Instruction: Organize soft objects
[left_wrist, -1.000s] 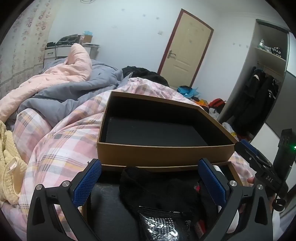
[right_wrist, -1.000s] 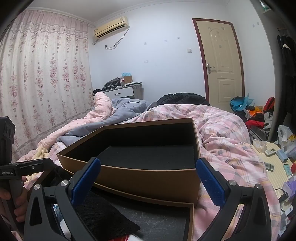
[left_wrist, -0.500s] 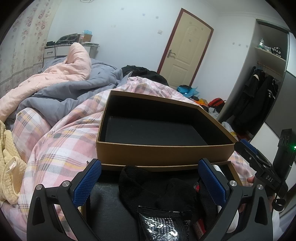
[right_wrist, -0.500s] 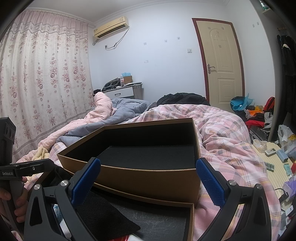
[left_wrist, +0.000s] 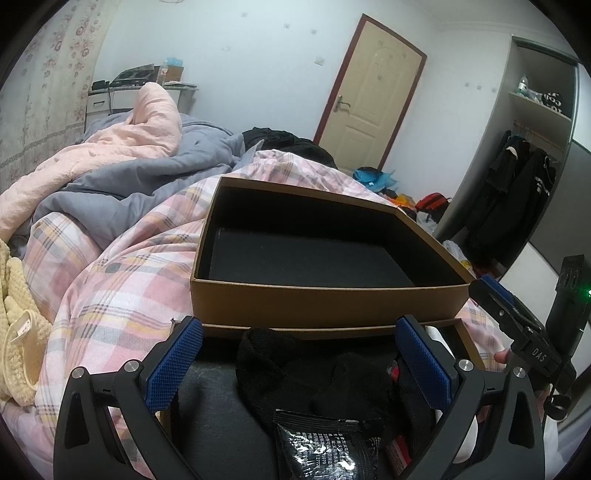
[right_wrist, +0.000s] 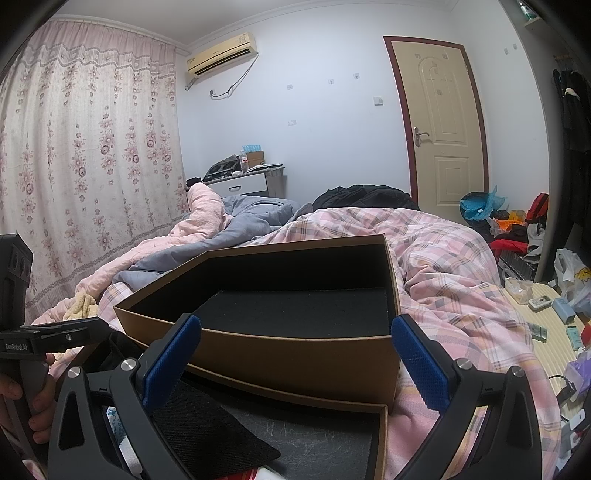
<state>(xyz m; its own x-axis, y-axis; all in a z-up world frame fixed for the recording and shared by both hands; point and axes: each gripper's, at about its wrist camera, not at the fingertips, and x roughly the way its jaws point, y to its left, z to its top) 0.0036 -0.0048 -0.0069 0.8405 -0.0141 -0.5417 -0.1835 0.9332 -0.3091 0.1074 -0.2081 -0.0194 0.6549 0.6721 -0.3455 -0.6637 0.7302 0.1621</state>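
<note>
Two brown cardboard boxes sit on the pink plaid quilt (left_wrist: 110, 288) of the bed, one touching the other. The far box (left_wrist: 325, 302) shows only its black lining. The near box (left_wrist: 295, 331), whose rim runs just in front of it, holds the soft things: a black sock (left_wrist: 295, 373) heaped at its middle, with a black foil packet (left_wrist: 321, 446) lying against the sock at 6 o'clock and something red and white at the 4 o'clock side, too hidden to name.

The left gripper (left_wrist: 299, 365) hangs over the near box with its blue-padded fingers (left_wrist: 173, 363) wide apart, the sock lying between them but touched by neither. The right gripper (right_wrist: 295, 354) is likewise spread wide and holds nothing; in its view the far box (right_wrist: 295, 354) fills the gap between the fingers (right_wrist: 419, 363), and a flat black cloth (right_wrist: 207, 435) lies in the near box (right_wrist: 376, 439) at 7 o'clock. Each gripper shows at the edge of the other's view, at 3 o'clock and at 9 o'clock.

A cream knitted garment (left_wrist: 14, 332) lies on the bed at 9 o'clock in the left view, well apart from the boxes.
</note>
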